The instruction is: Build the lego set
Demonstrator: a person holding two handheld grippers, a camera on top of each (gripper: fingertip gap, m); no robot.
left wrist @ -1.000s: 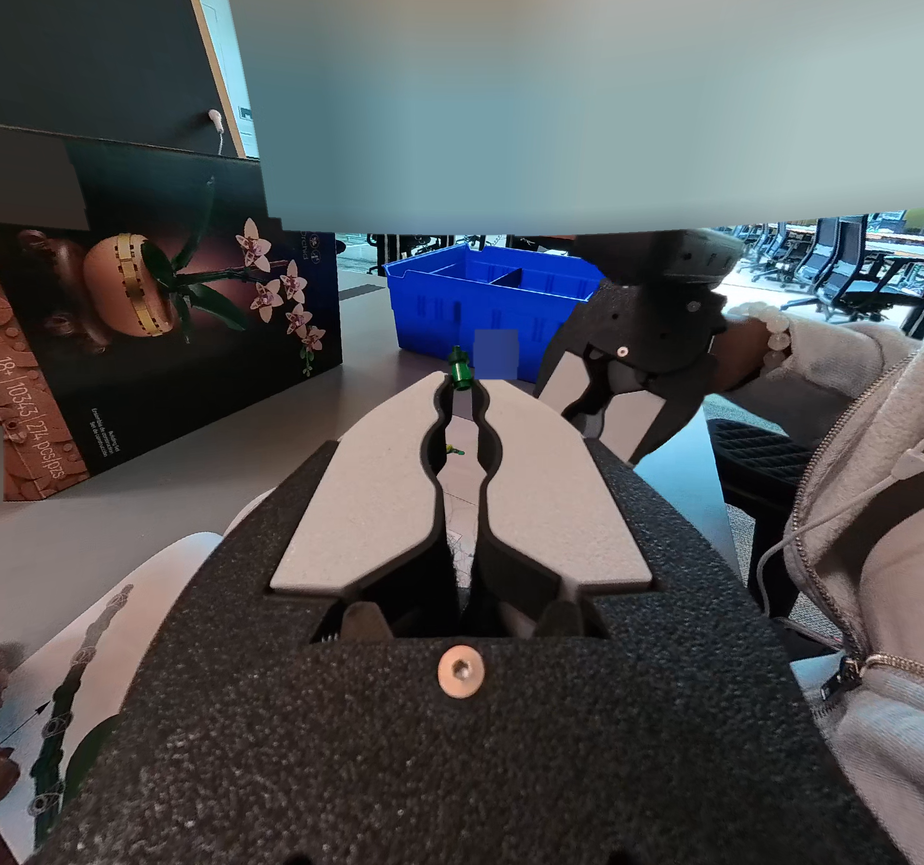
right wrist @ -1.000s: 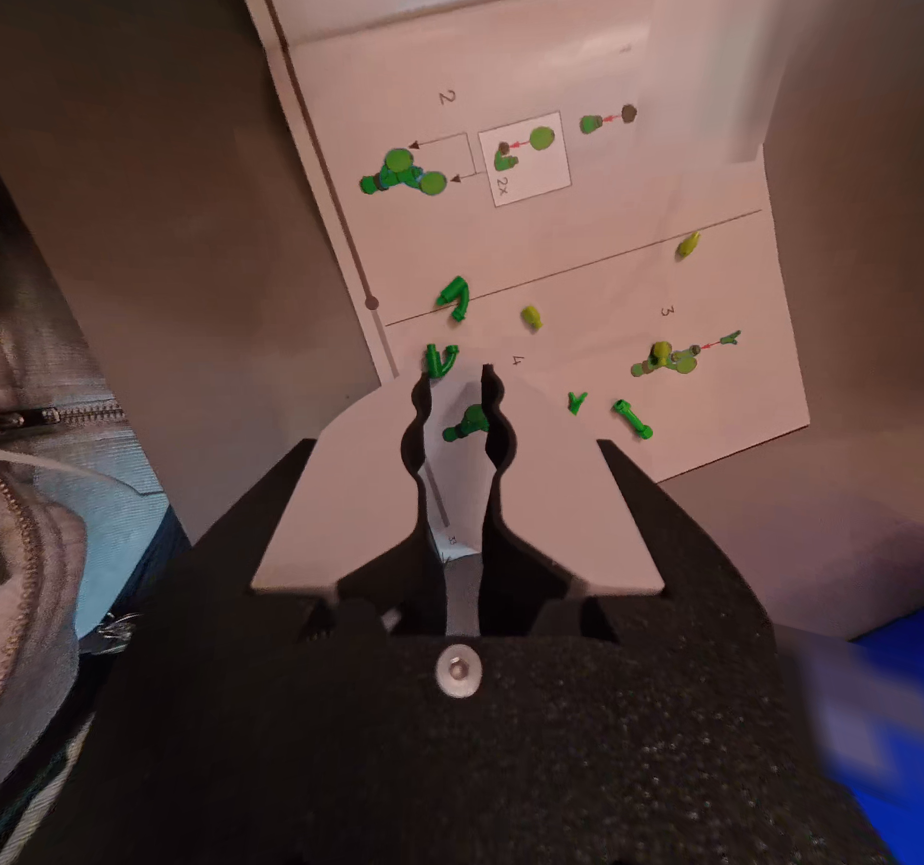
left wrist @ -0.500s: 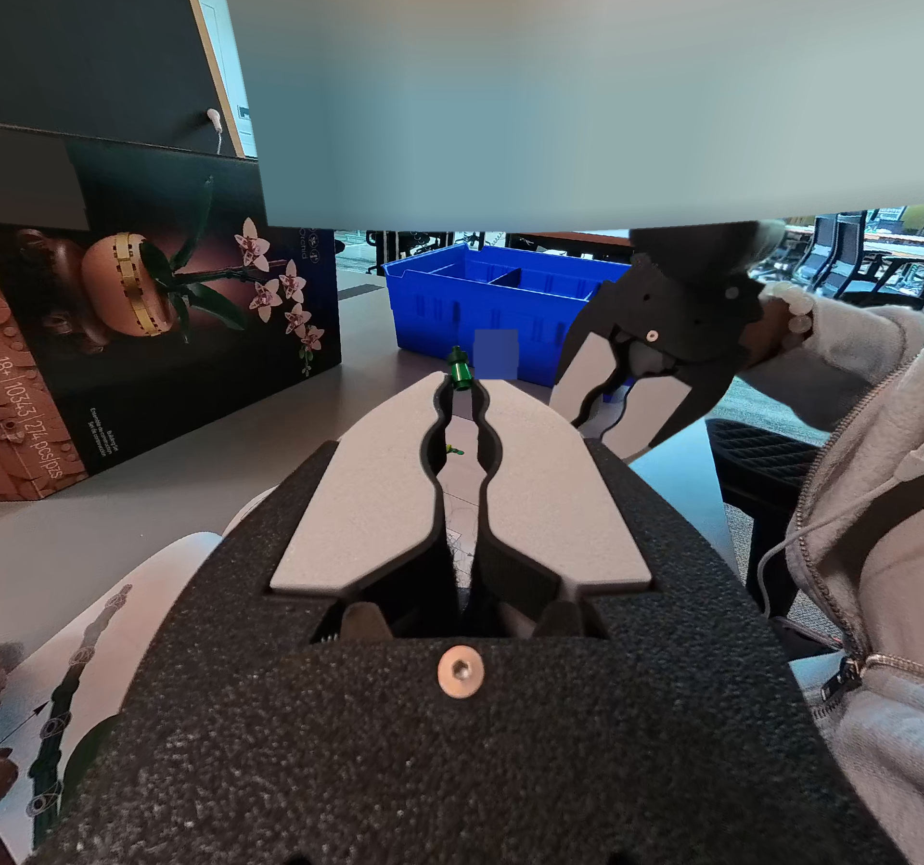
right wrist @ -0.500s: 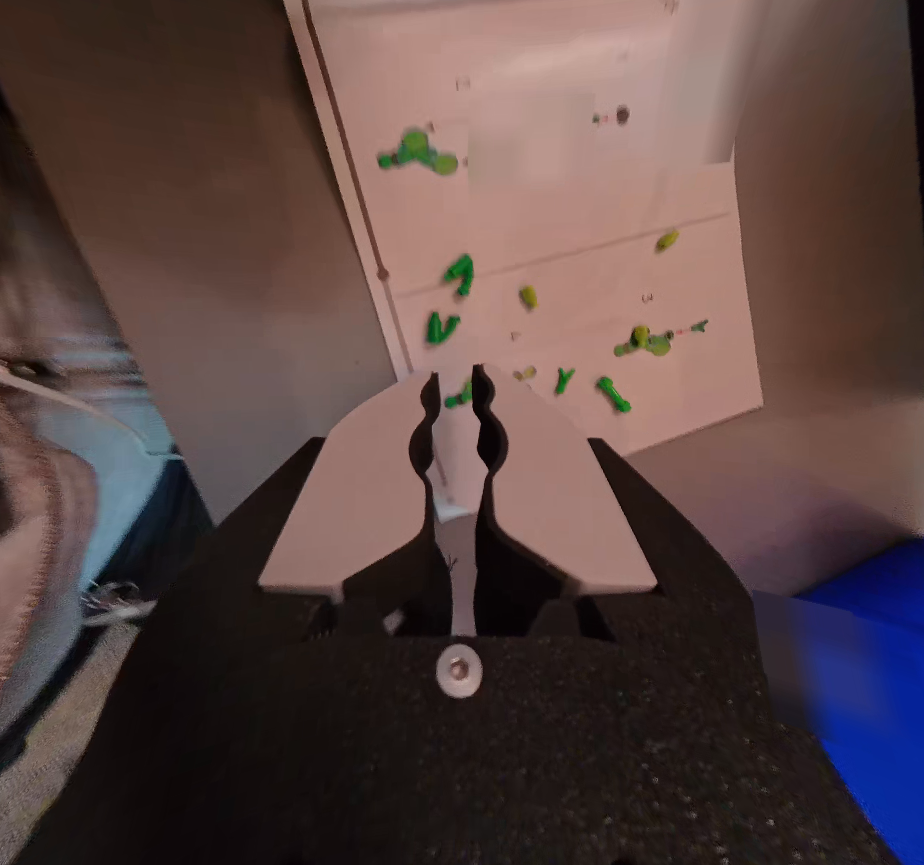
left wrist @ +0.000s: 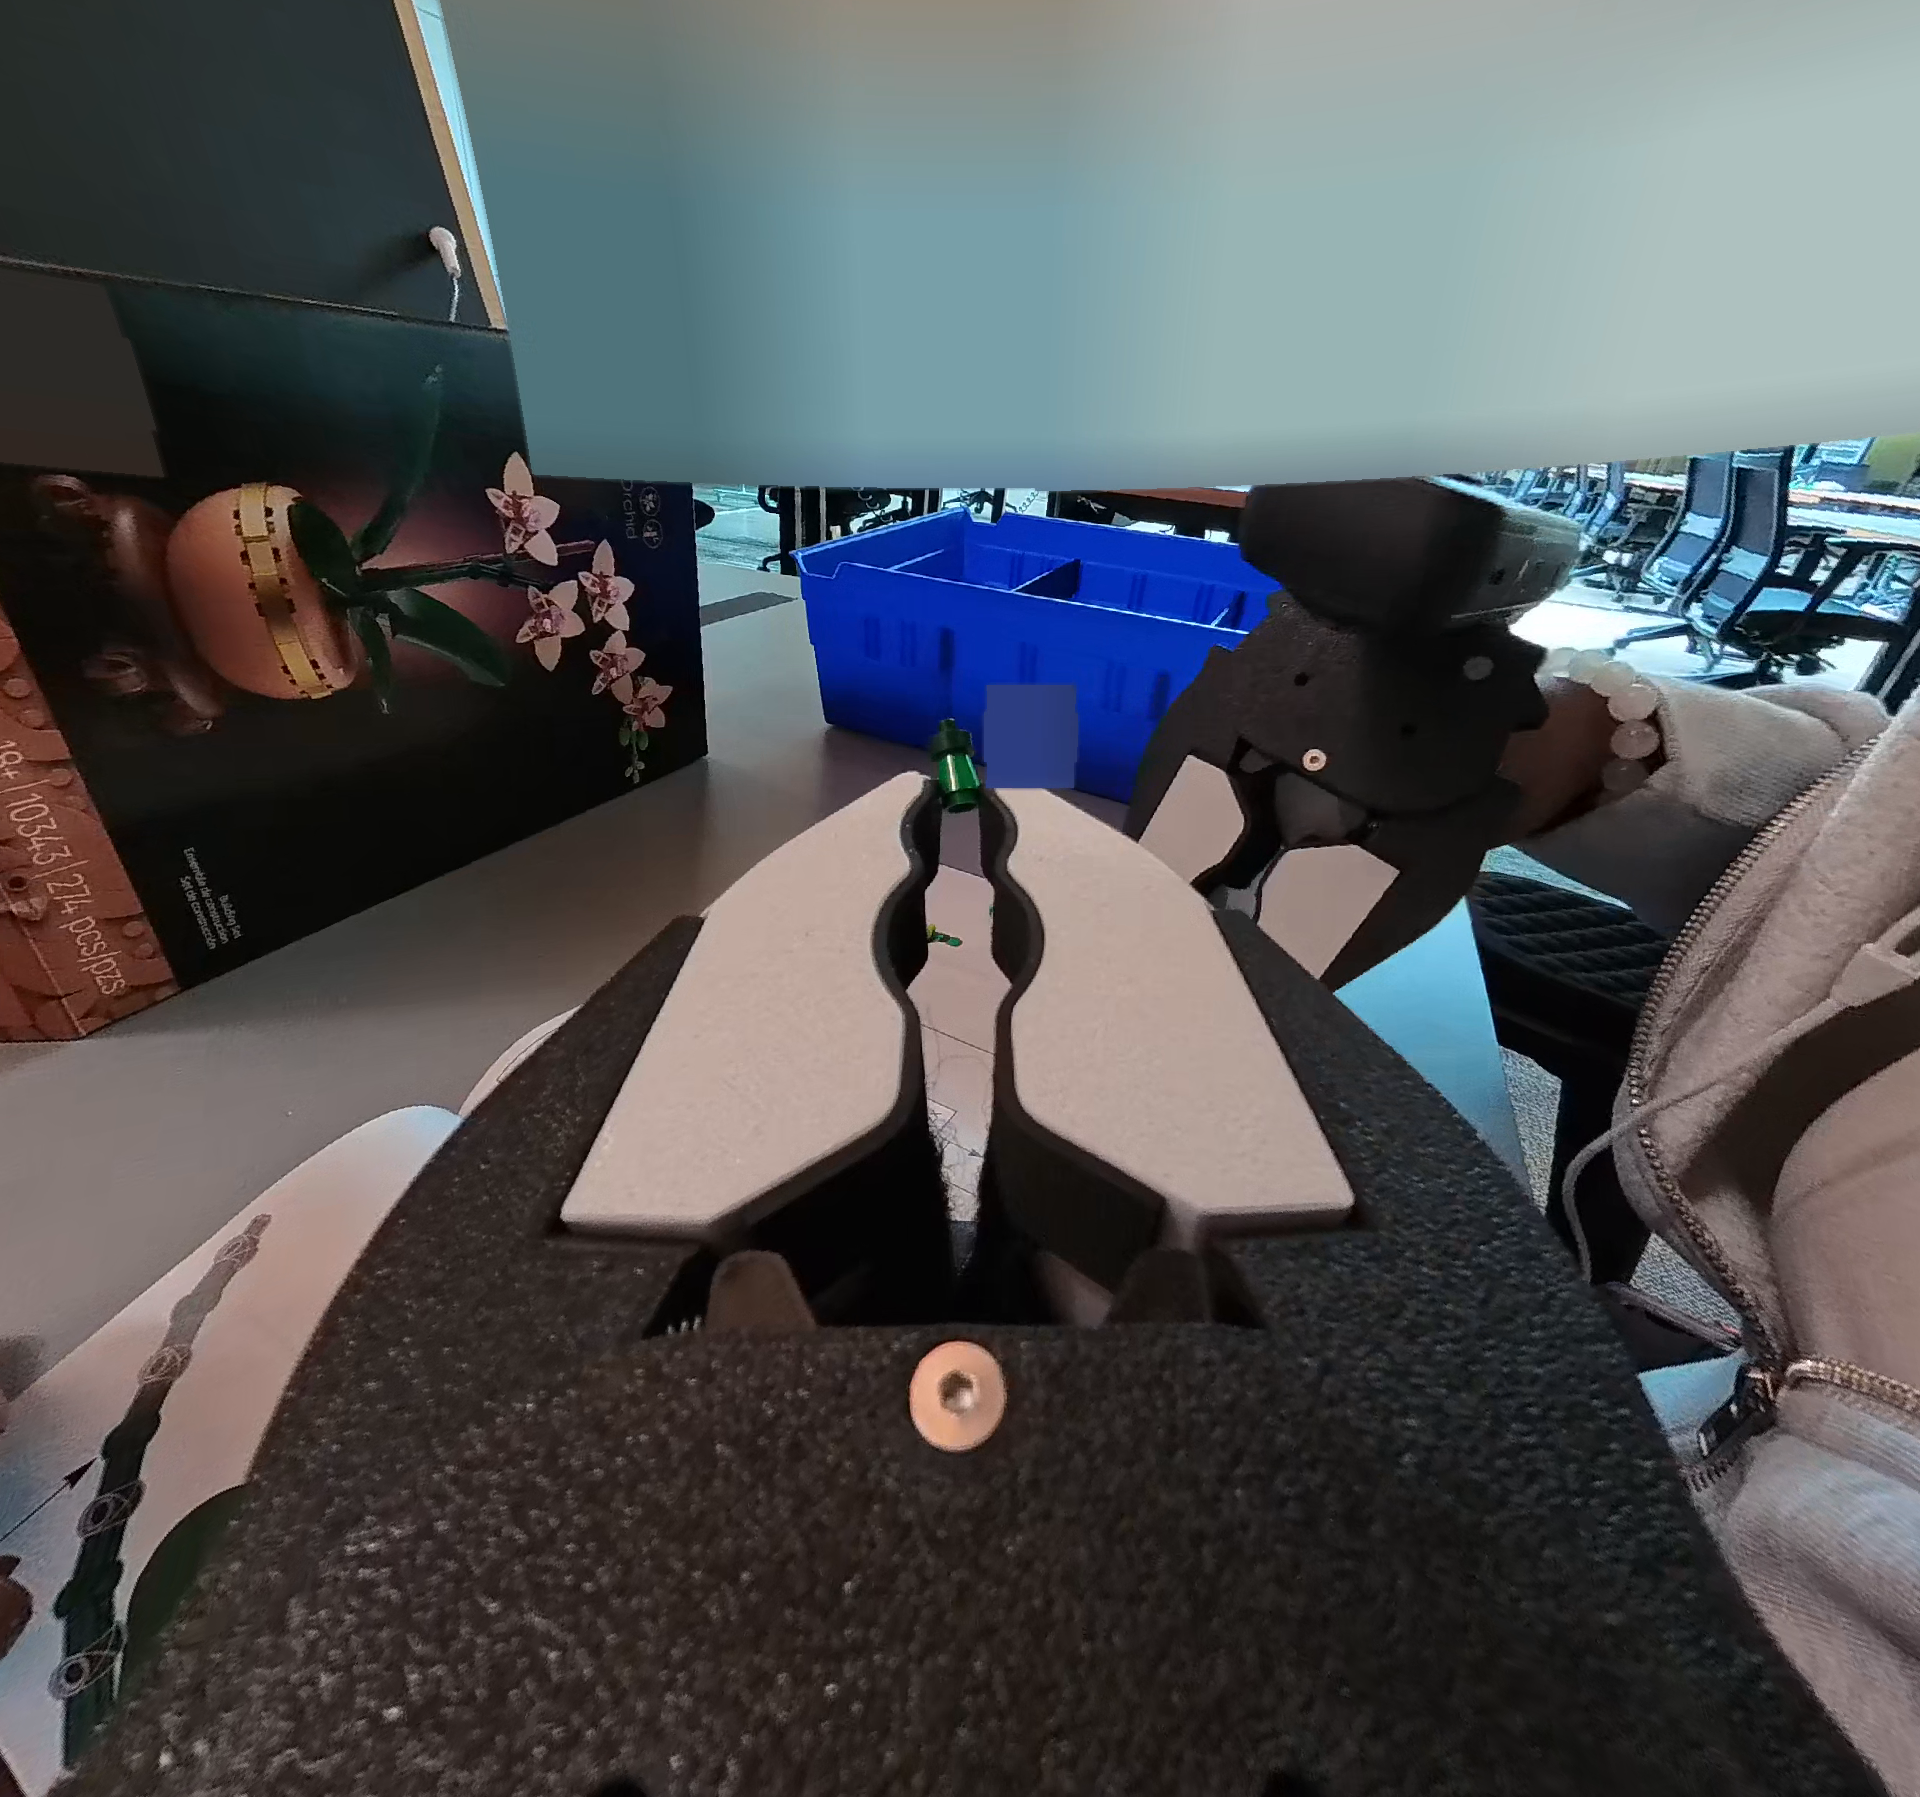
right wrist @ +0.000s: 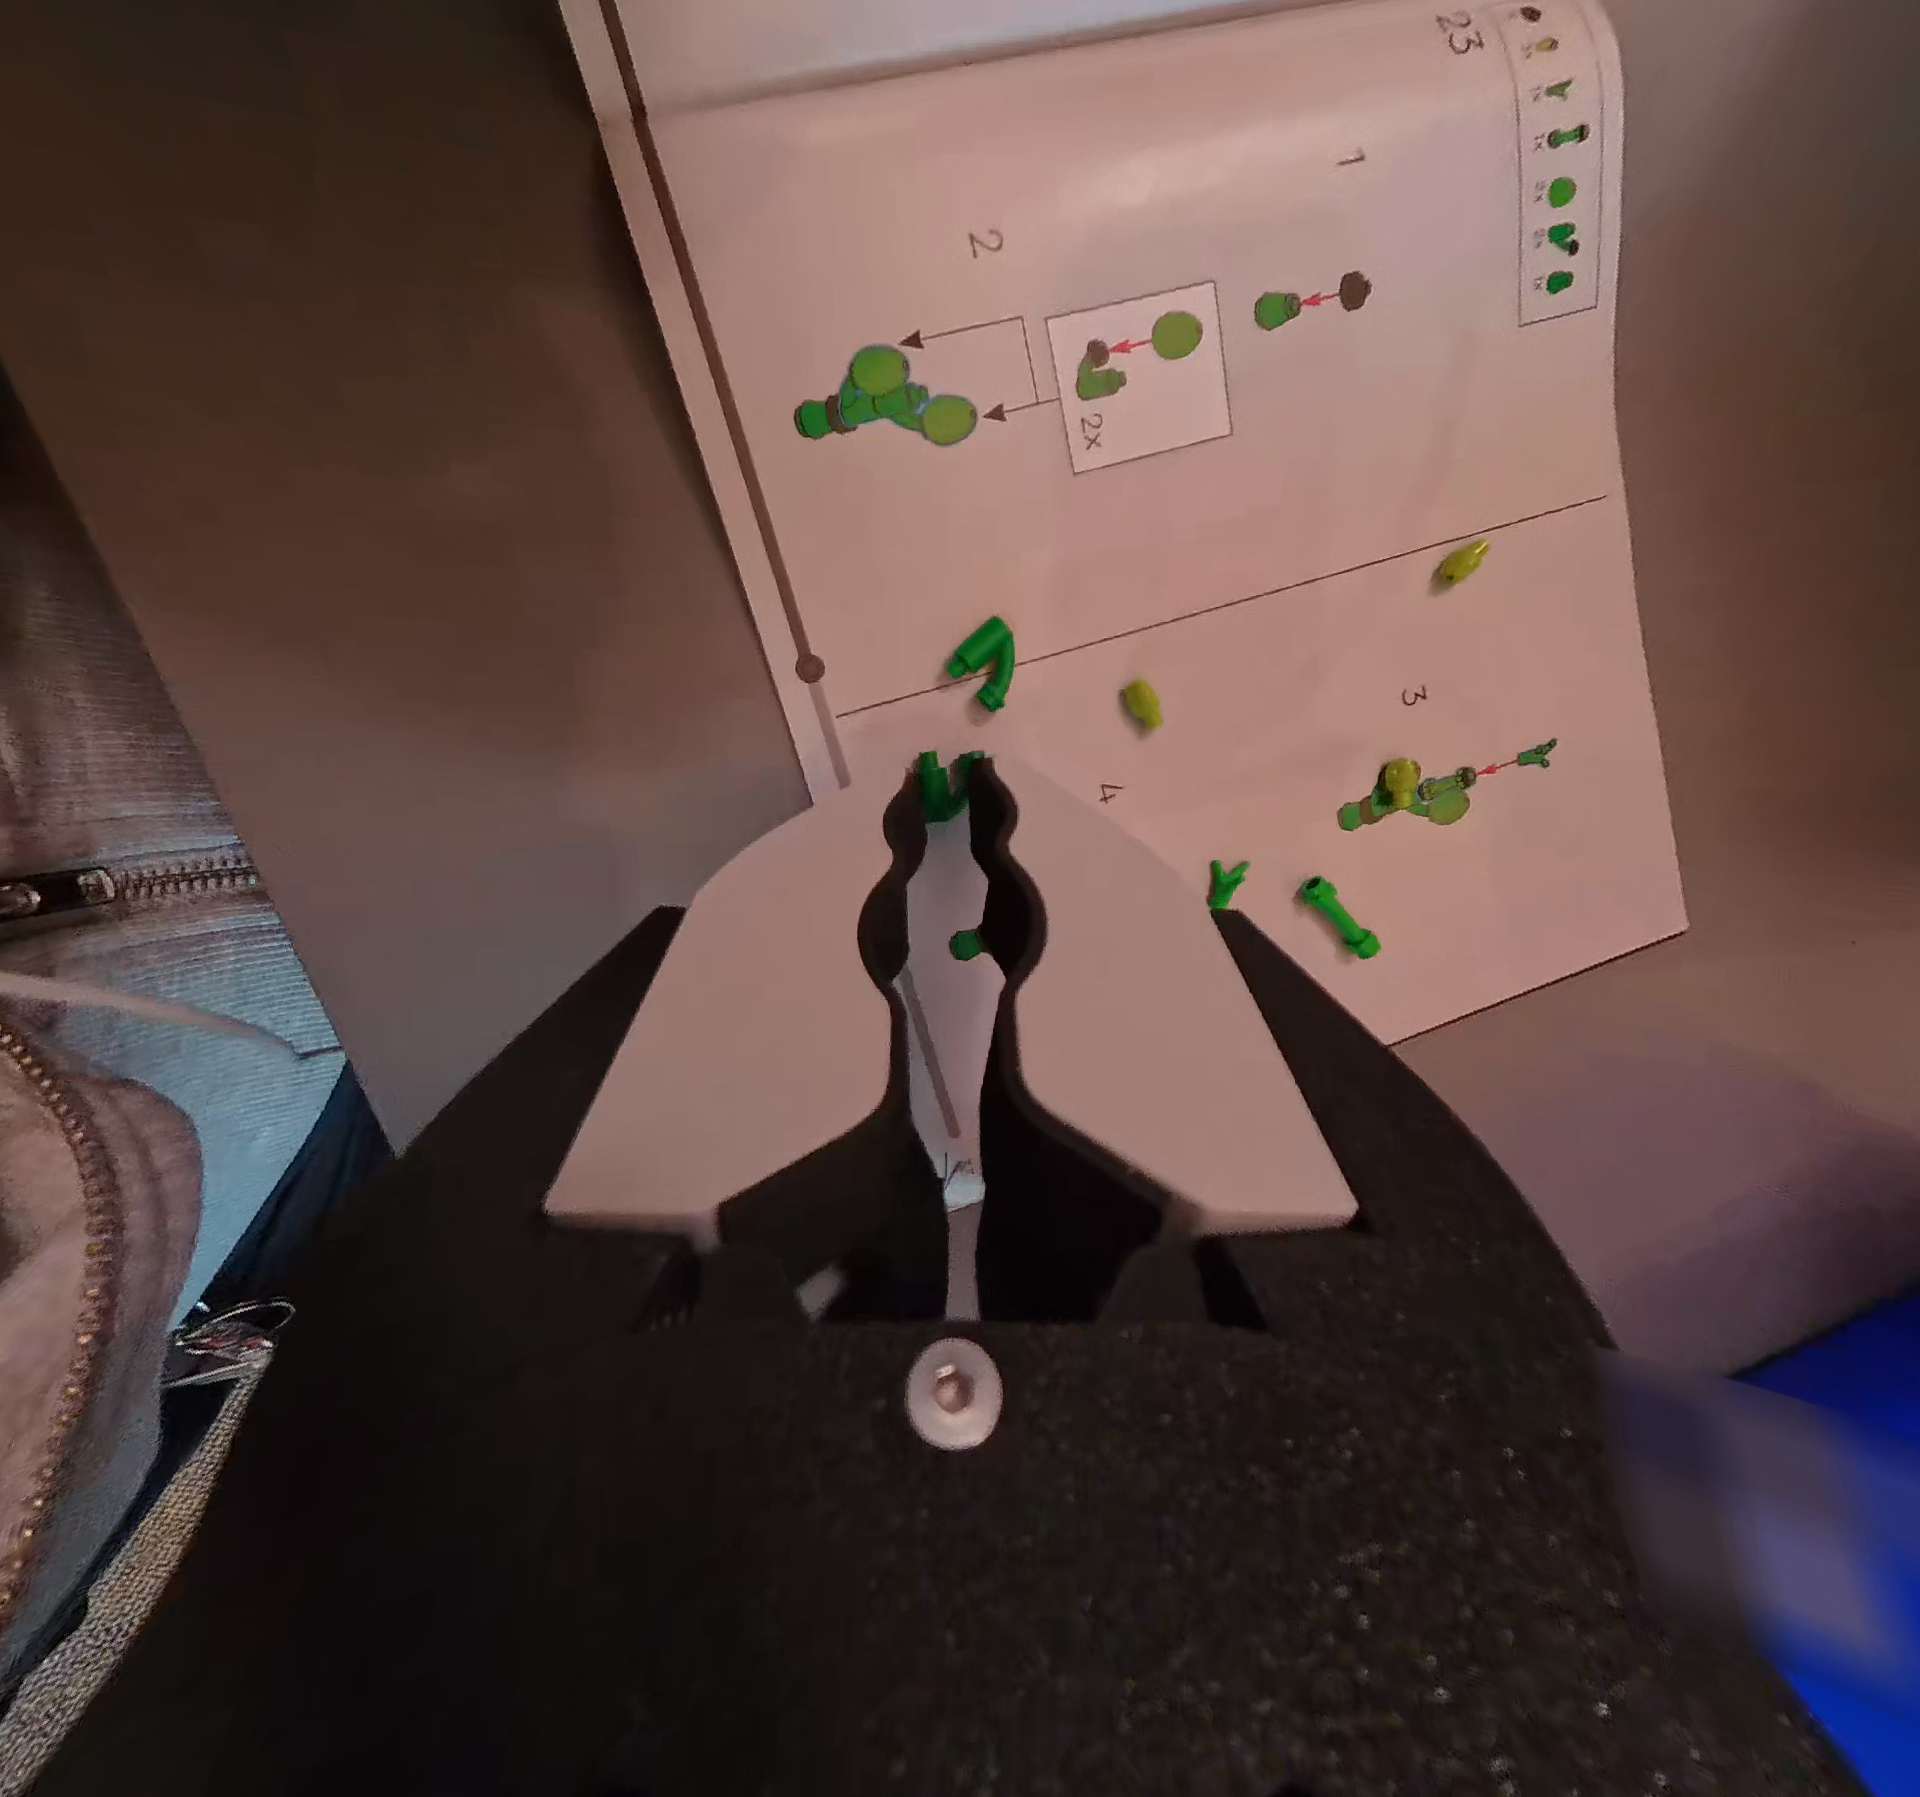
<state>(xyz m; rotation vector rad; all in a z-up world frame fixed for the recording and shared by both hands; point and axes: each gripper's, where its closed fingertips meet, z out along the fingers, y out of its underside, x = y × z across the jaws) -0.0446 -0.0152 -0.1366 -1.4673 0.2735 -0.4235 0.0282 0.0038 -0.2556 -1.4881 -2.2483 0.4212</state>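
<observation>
In the left wrist view my left gripper (left wrist: pixel 958 797) is shut on a small dark green peg piece (left wrist: pixel 954 773) that sticks up from its tips, held above the table. In the right wrist view my right gripper (right wrist: pixel 951 779) points down at the open instruction booklet (right wrist: pixel 1143 552). Its jaws have closed in around a green forked piece (right wrist: pixel 938 783) at the page's lower left edge. Loose pieces lie on the page: a green elbow (right wrist: pixel 982 661), two lime studs (right wrist: pixel 1141 705), a small sprig (right wrist: pixel 1226 885), a green bar (right wrist: pixel 1340 916) and a round green piece (right wrist: pixel 966 944).
A blue divided bin (left wrist: pixel 1018 625) stands behind the left gripper, and the set's box (left wrist: pixel 312 667) stands upright at the left. The right gripper (left wrist: pixel 1299 843) and a person's sleeve (left wrist: pixel 1766 916) are on the right. More booklet pages (left wrist: pixel 156 1332) lie at the lower left.
The right gripper swung over the page, came back to the forked piece at the page edge, and its jaws narrowed onto it. The left gripper stayed still with its peg.
</observation>
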